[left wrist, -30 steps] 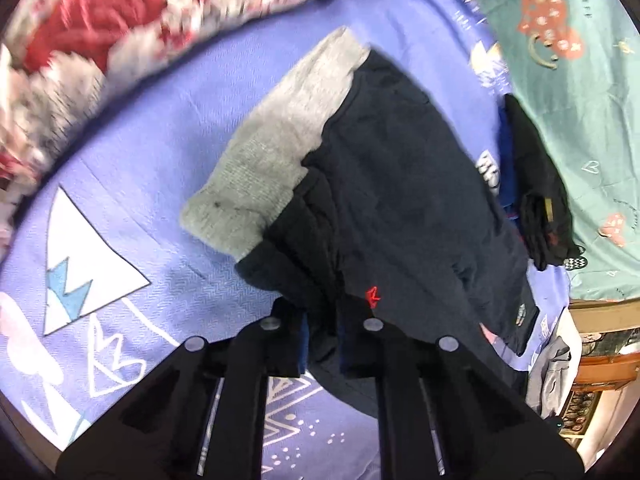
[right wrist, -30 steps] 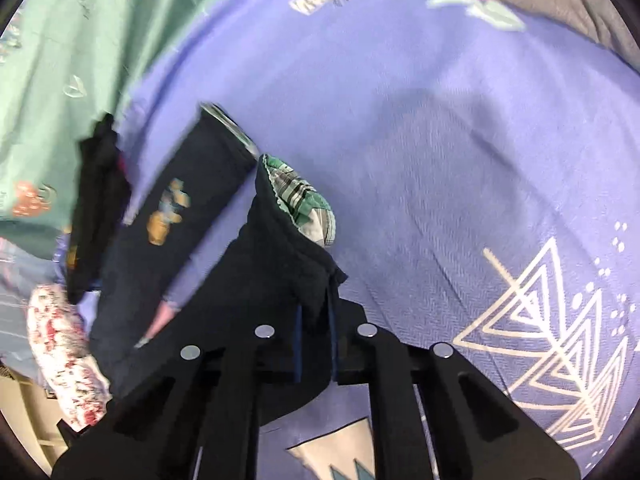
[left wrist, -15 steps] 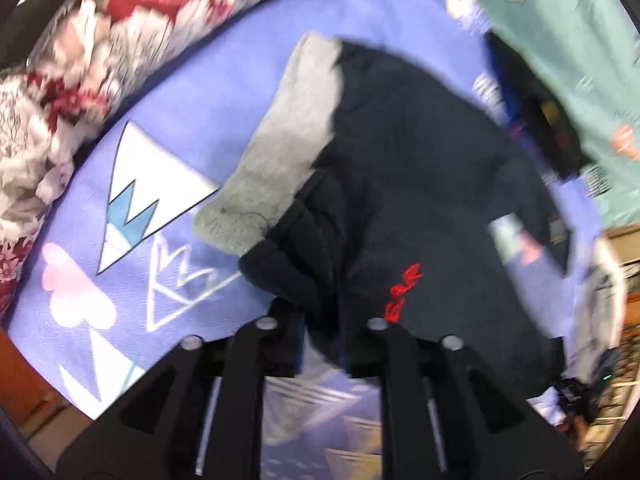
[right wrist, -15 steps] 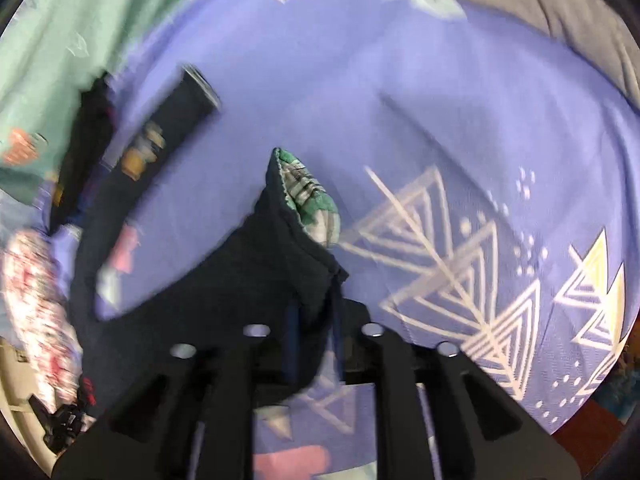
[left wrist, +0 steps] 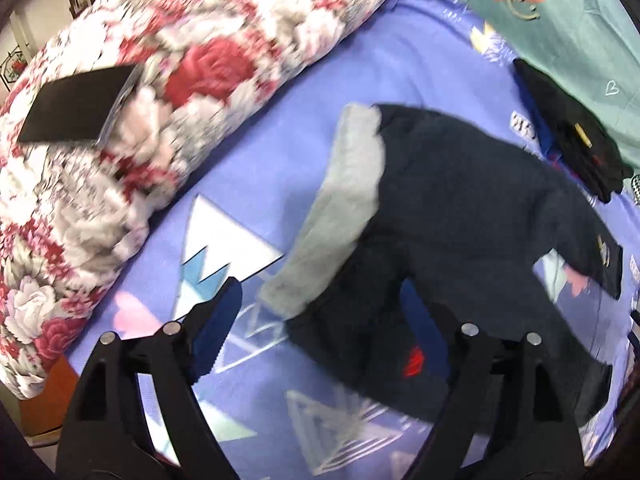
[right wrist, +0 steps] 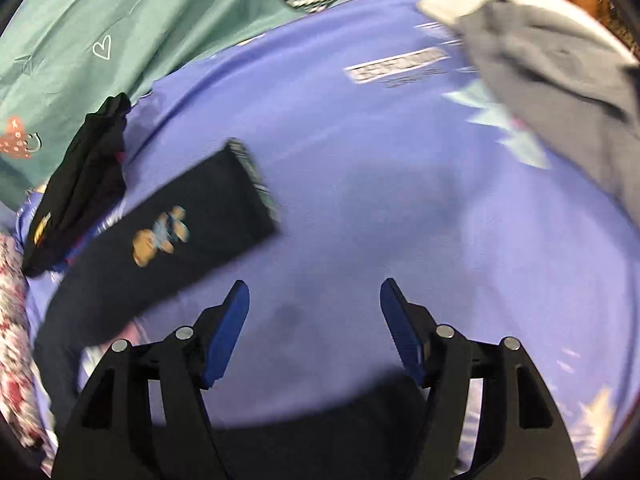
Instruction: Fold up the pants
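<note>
Now both of your grippers are standing wide open, holding nothing.

Your left gripper is hovering over the dark pants, which are lying on the purple bed sheet with their gray lining showing. Your right gripper is hanging above bare sheet, just beside a pant leg with a little bear picture. A flowery quilt is sitting near the pants.
</note>
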